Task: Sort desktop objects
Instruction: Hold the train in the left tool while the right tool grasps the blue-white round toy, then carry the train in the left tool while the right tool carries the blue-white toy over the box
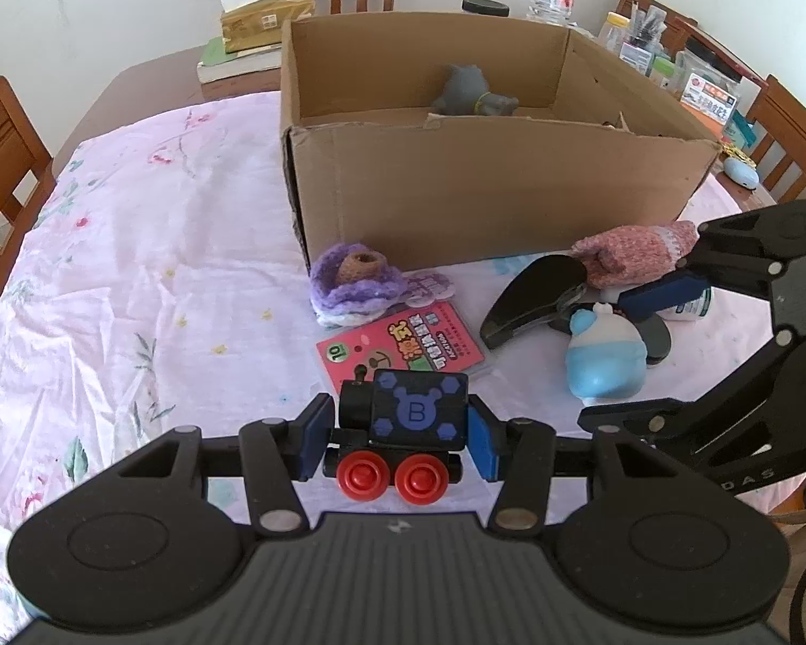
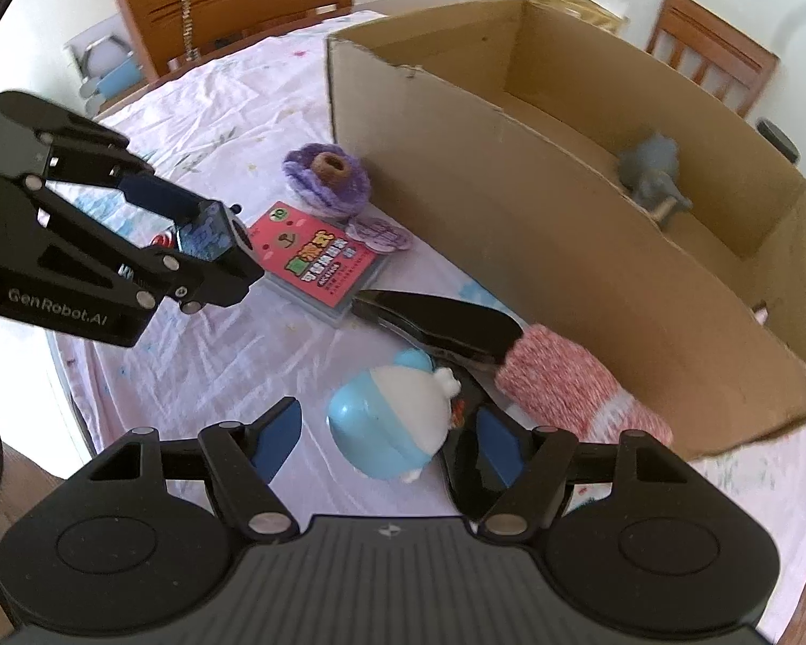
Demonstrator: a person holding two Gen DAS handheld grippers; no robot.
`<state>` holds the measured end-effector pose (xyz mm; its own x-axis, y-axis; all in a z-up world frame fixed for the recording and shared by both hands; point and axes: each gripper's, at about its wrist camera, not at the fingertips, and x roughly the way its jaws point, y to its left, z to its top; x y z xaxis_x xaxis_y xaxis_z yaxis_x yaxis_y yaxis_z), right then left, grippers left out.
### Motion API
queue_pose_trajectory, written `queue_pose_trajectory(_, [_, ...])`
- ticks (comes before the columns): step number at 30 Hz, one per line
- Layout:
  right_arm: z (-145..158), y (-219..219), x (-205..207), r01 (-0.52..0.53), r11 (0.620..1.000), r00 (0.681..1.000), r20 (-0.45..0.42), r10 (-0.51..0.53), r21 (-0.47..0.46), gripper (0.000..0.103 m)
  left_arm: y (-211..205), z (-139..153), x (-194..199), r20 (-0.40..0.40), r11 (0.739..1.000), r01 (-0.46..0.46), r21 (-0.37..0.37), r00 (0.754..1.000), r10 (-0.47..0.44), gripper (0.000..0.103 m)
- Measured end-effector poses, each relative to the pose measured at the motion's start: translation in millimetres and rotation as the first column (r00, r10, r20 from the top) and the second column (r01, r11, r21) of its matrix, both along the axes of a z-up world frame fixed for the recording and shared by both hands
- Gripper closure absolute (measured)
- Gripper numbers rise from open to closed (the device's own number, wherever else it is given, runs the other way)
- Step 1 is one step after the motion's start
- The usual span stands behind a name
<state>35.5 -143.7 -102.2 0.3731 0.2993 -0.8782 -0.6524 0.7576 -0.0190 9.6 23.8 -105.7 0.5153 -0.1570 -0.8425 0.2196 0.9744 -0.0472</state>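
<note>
The left tongs [image 1: 400,430] are pinching a black wooden toy train with red wheels [image 1: 403,424], while the right tongs [image 2: 384,438] are standing spread around a pale-blue-and-white squishy toy [image 2: 389,424], pads apparently not touching it. Only a grey soft figure [image 1: 470,94] is sitting in the brown cardboard box [image 1: 489,188] at twelve o'clock, so most sorting is remaining: a purple crocheted flower [image 1: 352,279], a pink card pack [image 1: 408,344], a pink knitted mitten [image 1: 634,252] and a black stapler [image 1: 532,295] are lying on the cloth-covered worktop [image 1: 161,269]. The left view alone is showing the train's wheels and a white bottle [image 1: 693,306] behind the right tongs' finger.

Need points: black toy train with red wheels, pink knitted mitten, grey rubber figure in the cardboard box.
black toy train with red wheels [image 1: 419,411], left wrist view, blue-printed top face
pink knitted mitten [image 2: 564,381], right wrist view, middle of knit
grey rubber figure [image 1: 470,91], left wrist view, body
</note>
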Motion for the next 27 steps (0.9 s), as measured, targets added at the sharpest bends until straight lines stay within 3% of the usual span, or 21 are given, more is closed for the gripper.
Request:
queue_pose_trajectory(5, [-4.0, 6.7, 1.8, -0.057, 0.998, 0.998, 0.018, 0.058, -0.038, 0.030, 0.6, 0.0, -0.2, -0.002, 1.000, -0.005, -0.001, 1.000, 0.005, 0.052])
queue_pose_trajectory(9, [-5.3, 7.1, 2.7, -0.080, 0.995, 0.997, 0.016, 0.081, -0.051, 0.041, 0.0, 0.5, -0.2, -0.001, 1.000, -0.002, 0.001, 1.000, 0.002, 0.052])
queue_pose_trajectory(27, [17.0, -4.1, 0.8, -0.101, 0.995, 0.995, 0.023, 0.102, -0.011, 0.043, -9.0, 19.6, 4.2, -0.020, 0.999, 0.045, -0.022, 0.999, -0.046, 0.052])
